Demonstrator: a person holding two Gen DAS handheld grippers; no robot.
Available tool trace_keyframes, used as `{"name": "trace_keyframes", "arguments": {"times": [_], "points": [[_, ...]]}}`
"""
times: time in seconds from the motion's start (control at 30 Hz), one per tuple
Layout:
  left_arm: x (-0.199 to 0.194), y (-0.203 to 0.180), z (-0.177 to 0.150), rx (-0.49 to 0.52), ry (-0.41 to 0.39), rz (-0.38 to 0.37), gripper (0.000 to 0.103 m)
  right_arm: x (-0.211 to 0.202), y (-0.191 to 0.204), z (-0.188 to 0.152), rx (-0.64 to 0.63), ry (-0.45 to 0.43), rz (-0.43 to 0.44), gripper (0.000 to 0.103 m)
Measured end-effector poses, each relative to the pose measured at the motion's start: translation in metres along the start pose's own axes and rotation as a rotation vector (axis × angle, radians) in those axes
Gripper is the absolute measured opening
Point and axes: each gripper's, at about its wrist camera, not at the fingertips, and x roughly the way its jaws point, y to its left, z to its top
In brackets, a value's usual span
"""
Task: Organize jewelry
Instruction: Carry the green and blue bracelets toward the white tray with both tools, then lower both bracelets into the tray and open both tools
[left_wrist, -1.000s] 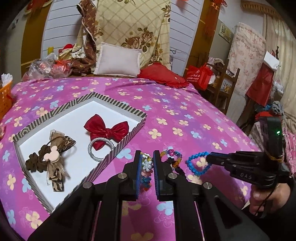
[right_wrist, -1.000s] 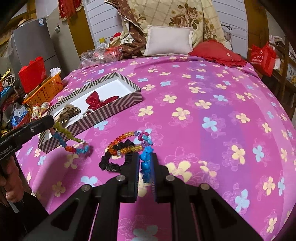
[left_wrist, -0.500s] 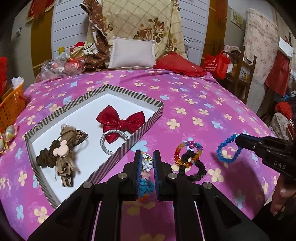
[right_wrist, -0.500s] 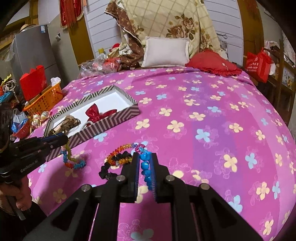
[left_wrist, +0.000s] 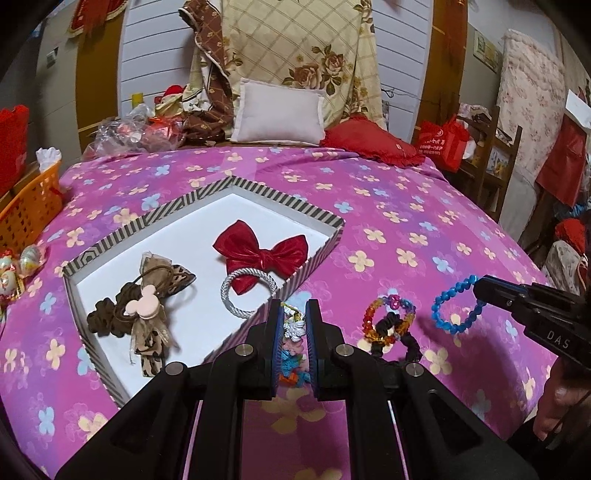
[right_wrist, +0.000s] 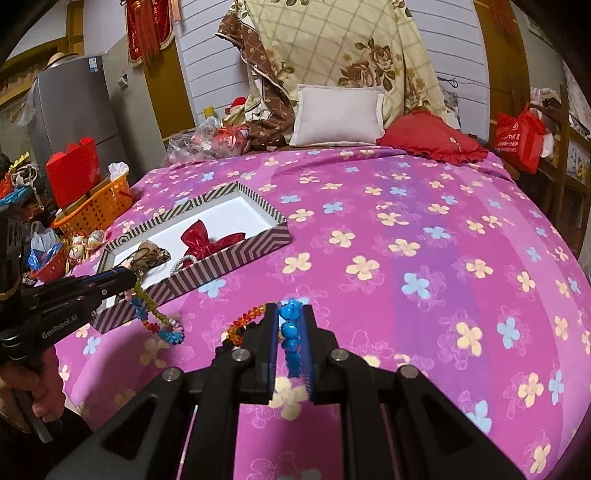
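Left tool (left_wrist: 294, 325) is clamping a multicoloured beaded strand (right_wrist: 159, 317); right tool (right_wrist: 289, 332) is clamping a blue bead bracelet (left_wrist: 456, 308), both lifted for boxing in the striped box (left_wrist: 314, 264).

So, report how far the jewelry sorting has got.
Done: the striped box holds a red bow, a silver ring band and brown hair ties.
In hand: the left gripper grips a multicolored beaded strand; the right gripper grips a blue bead bracelet.
Left: an orange bead bracelet and black scrunchie on the bedspread.
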Motion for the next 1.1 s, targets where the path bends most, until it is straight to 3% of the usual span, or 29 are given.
{"name": "trace_keyframes", "arguments": {"times": [0.37,1.1], "points": [[-0.003,0.015,0.012,-0.04,-0.021,0.006,0.0,0.006,0.002,0.017,0.005,-0.002,-0.004,0.011],[-0.012,0.082,0.053,-0.191,-0.135,-0.005,0.0,0.059,0.034,0.096,-0.018,-0.067,0.061,0.011]]}}
